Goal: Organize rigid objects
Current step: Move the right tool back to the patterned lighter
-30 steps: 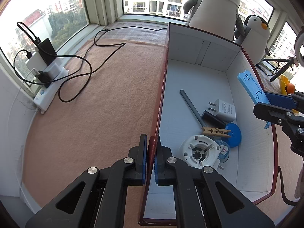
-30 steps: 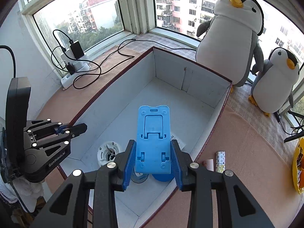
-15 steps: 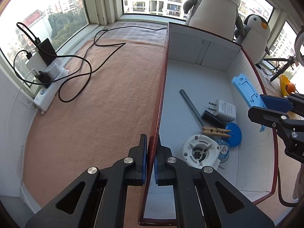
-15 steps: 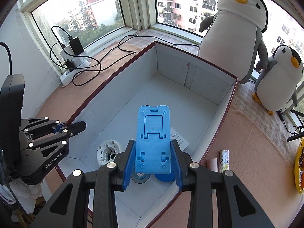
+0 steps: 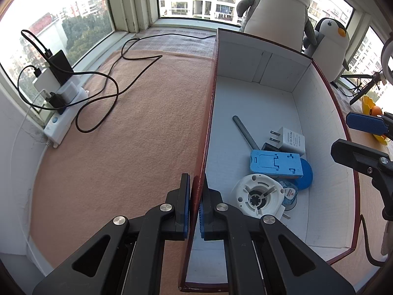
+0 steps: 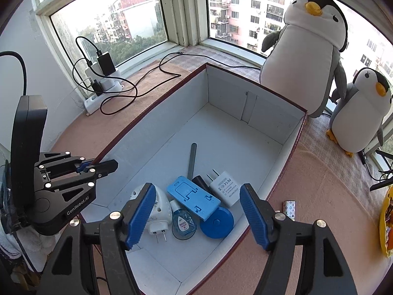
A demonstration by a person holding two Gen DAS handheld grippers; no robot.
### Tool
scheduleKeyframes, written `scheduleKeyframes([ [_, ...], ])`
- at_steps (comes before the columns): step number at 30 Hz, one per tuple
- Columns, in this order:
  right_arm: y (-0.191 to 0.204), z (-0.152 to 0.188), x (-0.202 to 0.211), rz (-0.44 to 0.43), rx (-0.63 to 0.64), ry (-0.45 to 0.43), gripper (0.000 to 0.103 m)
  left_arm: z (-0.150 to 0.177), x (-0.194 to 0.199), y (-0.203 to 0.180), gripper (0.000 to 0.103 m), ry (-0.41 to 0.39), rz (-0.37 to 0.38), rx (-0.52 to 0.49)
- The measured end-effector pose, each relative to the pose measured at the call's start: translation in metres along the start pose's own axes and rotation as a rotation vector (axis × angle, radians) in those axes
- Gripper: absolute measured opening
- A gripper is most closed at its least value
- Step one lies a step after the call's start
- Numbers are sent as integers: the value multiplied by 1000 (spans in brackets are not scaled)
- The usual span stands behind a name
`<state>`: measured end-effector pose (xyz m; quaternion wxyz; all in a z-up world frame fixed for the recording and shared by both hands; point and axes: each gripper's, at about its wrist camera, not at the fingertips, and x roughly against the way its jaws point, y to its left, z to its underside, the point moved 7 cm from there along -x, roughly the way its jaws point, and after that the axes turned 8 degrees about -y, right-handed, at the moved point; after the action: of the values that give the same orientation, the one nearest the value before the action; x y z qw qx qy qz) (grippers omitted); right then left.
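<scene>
Blue phone stand (image 6: 193,198) lying flat inside the box (image 6: 289,145), face up, propped across the black adapter (image 6: 199,180) and the blue round case (image 6: 216,223), touching the white charger (image 6: 224,188) on one side and just beside the white round plug unit (image 6: 153,209) on the other (small clear bottle (image 6: 183,222) tucked beneath its near edge, grey rod (image 6: 192,158) running away toward the far wall). No contact with any pad. Directly above, right gripper (image 6: 197,216) with jaws opening wide and nothing between them, stand well below the tips. Judged as the release step of placing one item in the box, all but done.

Off to the side, left gripper (image 5: 195,206) pinched shut on the box's red-edged side wall (image 5: 208,123), apparently steadying the box on the tan cloth (image 5: 127,147).

Outside the box on the cloth, a small patterned tube (image 6: 289,207) near the right wall, seemingly not yet sorted. Next move probably: lift the right gripper clear of the rim without snagging the wall, swing over to that tube, line the open jaws across its narrow width (rolling risk on a round body), then close and carry it in. Left grip best kept on the wall meanwhile
</scene>
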<state>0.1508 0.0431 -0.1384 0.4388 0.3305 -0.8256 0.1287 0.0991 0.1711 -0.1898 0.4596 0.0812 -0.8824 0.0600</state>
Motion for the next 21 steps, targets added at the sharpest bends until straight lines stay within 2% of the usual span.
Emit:
scheduleKeyframes([
  [6, -25, 2, 12, 7, -55, -19, 67, 0, 0, 0, 5, 0, 0, 1],
  [13, -74, 11, 30, 1, -176, -37, 67, 0, 0, 0, 5, 1, 0, 0],
  [21, -139, 46, 25, 67, -274, 22, 67, 0, 0, -1, 5, 2, -3, -2],
])
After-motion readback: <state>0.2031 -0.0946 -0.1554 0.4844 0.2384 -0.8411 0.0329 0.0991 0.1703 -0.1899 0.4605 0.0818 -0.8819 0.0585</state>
